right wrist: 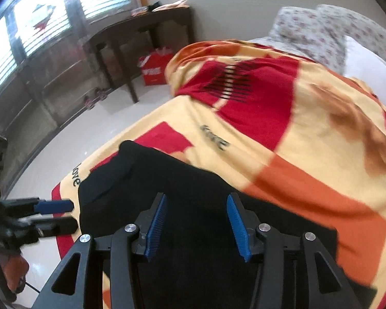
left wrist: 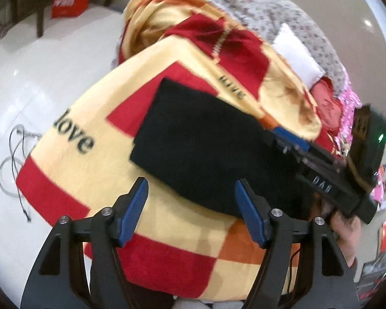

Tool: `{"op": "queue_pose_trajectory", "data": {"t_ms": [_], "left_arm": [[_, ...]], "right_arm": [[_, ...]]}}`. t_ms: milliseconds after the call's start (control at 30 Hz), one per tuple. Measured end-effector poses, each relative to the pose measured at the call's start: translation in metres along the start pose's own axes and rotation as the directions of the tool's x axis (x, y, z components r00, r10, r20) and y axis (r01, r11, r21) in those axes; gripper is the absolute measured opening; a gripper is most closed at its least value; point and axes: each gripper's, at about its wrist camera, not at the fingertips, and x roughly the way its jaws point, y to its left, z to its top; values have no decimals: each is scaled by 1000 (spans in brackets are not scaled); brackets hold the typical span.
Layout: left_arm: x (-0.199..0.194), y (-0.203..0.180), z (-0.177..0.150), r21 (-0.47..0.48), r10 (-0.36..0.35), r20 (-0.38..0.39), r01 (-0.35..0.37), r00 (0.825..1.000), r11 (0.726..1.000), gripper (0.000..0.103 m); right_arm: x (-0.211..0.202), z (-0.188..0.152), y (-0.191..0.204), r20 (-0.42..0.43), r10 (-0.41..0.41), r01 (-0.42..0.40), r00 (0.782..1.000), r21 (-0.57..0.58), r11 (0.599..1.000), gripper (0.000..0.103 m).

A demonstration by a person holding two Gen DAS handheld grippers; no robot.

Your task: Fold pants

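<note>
Over the black pants (left wrist: pixel 193 141), both spread grippers hover empty; only the right view shows windows (right wrist: pixel 38 18).

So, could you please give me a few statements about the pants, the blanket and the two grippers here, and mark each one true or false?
1. The black pants lie on a yellow, red and orange blanket. True.
2. The left gripper is clamped on the pants. False: its jaws are open with nothing between them.
3. The right gripper has open jaws above the pants. True.
4. The pants are light blue. False: they are black.
5. A red bag stands on the floor beside a dark table. True.
6. The blanket carries no writing. False: the word "love" is printed on it.
</note>
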Motion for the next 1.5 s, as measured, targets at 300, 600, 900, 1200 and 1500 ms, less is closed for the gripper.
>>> {"op": "queue_pose_trajectory", "data": {"t_ms": [300, 600, 900, 1200, 1500], "left_arm": [[19, -1, 4, -13, 45, 11, -45, 999, 999, 70], [28, -5, 16, -15, 39, 42, -38, 998, 999, 78], [34, -7, 24, -16, 10, 86, -8, 996, 1000, 58], [33, -9, 28, 19, -18, 91, 16, 996, 1000, 23], [16, -65, -1, 252, 133, 283, -207, 950, 945, 21]], "right_arm": [[52, 35, 23, -59, 42, -51, 997, -150, 987, 50], [88, 49, 29, -155, 195, -223, 969, -188, 957, 54], [91, 49, 6, -91, 246, -251, 965, -47, 967, 54], [41, 33, -18, -9, 129, -128, 992, 33, 991, 54], [11, 58, -11, 38, 295, -296, 955, 204, 933, 56]]}}
